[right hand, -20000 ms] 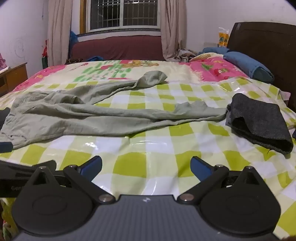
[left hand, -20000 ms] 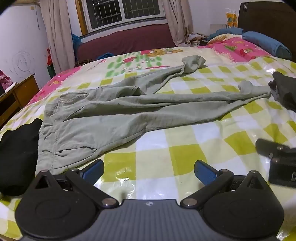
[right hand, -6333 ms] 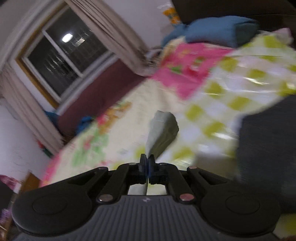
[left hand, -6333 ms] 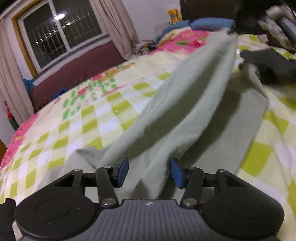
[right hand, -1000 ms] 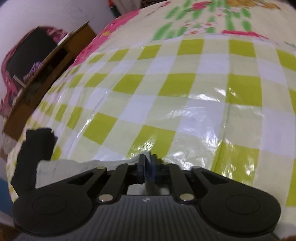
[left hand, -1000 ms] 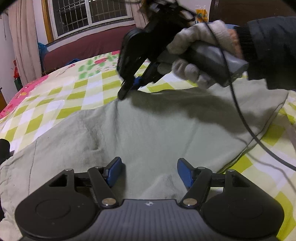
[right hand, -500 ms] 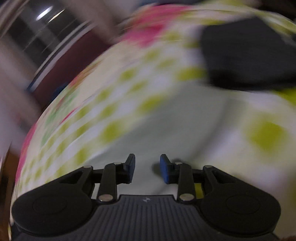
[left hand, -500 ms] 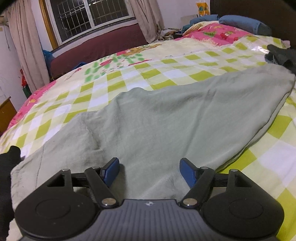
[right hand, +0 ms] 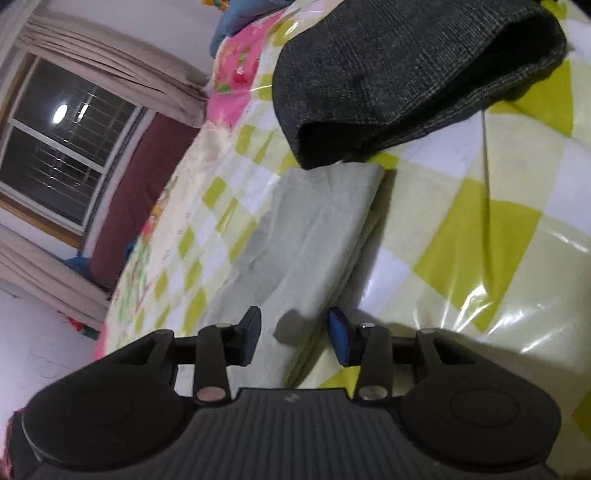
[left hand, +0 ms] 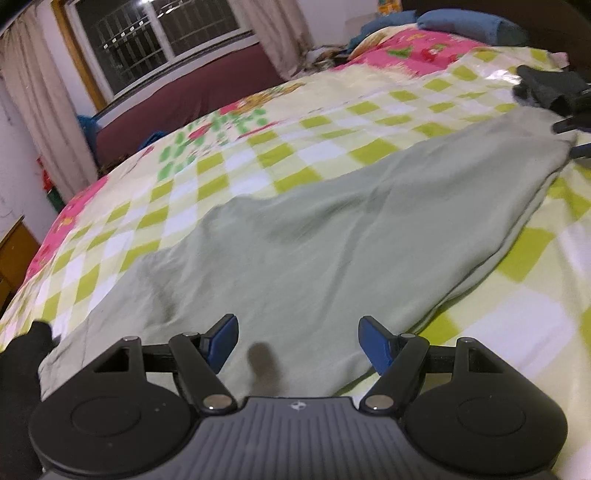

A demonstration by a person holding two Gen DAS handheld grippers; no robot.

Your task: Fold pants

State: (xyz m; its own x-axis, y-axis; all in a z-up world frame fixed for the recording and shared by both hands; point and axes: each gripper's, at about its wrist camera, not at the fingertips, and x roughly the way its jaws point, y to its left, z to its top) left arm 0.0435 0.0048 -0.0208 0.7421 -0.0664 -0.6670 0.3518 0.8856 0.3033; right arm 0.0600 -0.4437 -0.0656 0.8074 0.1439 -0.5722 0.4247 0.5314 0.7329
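The grey-green pants (left hand: 332,236) lie flat on the checked bed cover (left hand: 280,151), one leg laid over the other, running from the waist at lower left to the cuffs at upper right. My left gripper (left hand: 298,338) is open and empty, low over the waist end. My right gripper (right hand: 293,334) is open and empty, just above the cuff end of the pants (right hand: 306,236), over their near edge. The right gripper's fingers (left hand: 570,127) show in the left wrist view at the cuffs.
A folded dark grey garment (right hand: 406,74) lies just past the cuffs, also in the left wrist view (left hand: 546,88). A black garment (left hand: 22,369) lies by the waist. Blue pillows (left hand: 461,22) and a dark headboard are at the far right. A window and curtains are behind the bed.
My right gripper has let go of the cloth, opened, and swung from the waist side over to the cuff end. My left gripper stays open over the waist and has tilted slightly.
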